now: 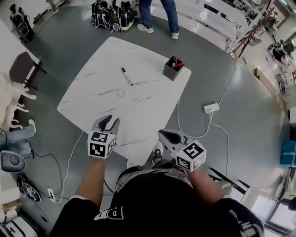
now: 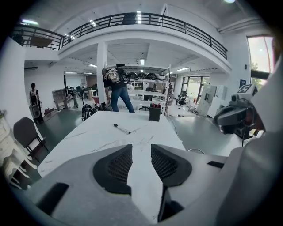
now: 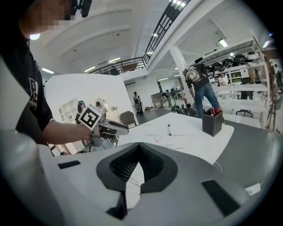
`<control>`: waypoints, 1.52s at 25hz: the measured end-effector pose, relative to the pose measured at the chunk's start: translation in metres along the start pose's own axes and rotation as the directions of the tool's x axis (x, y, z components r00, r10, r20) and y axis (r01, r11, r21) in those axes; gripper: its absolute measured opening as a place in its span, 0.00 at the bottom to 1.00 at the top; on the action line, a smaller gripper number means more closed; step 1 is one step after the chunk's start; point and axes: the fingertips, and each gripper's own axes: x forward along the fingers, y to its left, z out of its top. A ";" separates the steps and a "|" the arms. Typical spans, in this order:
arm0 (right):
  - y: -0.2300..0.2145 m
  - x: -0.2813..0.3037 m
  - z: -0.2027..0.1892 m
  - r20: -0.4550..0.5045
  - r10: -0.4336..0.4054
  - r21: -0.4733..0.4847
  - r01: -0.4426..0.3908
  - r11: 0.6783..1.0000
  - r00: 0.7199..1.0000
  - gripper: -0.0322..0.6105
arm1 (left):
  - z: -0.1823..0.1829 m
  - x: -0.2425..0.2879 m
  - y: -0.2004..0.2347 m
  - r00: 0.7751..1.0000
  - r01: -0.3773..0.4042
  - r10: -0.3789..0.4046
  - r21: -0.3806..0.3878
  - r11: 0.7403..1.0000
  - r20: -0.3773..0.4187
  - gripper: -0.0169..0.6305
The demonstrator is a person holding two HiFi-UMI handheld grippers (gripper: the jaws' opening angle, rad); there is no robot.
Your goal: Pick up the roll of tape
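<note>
A large hall with a grey floor holds a white, marble-patterned tabletop, seen from above with one corner pointing toward the person. The roll of tape is a small pale ring lying flat near the middle of the tabletop, with nothing touching it. A black marker lies on the tabletop a little farther toward the far side. A dark box of pens stands upright at the tabletop's far right corner.

The left claw hangs over the tabletop's near edge, tilted downward and aimed at the middle of the tabletop. Its jaws stand partly apart, and only bare tabletop shows between the pads. It is well short of the tape. The right claw sits at the tabletop's near right edge, pointing in over it. Its jaws meet at the tips and hold nothing.

Beyond the tabletop's far side a person in jeans stands on the floor beside some dark bags. To the right of the tabletop a white power strip lies on the floor with its cable trailing. A dark chair stands off the tabletop's left side.
</note>
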 end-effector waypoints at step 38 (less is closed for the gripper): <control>-0.106 0.004 -0.022 -0.083 -0.036 0.116 0.046 0.992 0.996 0.05 | -0.031 0.231 0.089 0.962 -0.081 0.069 -0.034 0.996 -0.263 0.38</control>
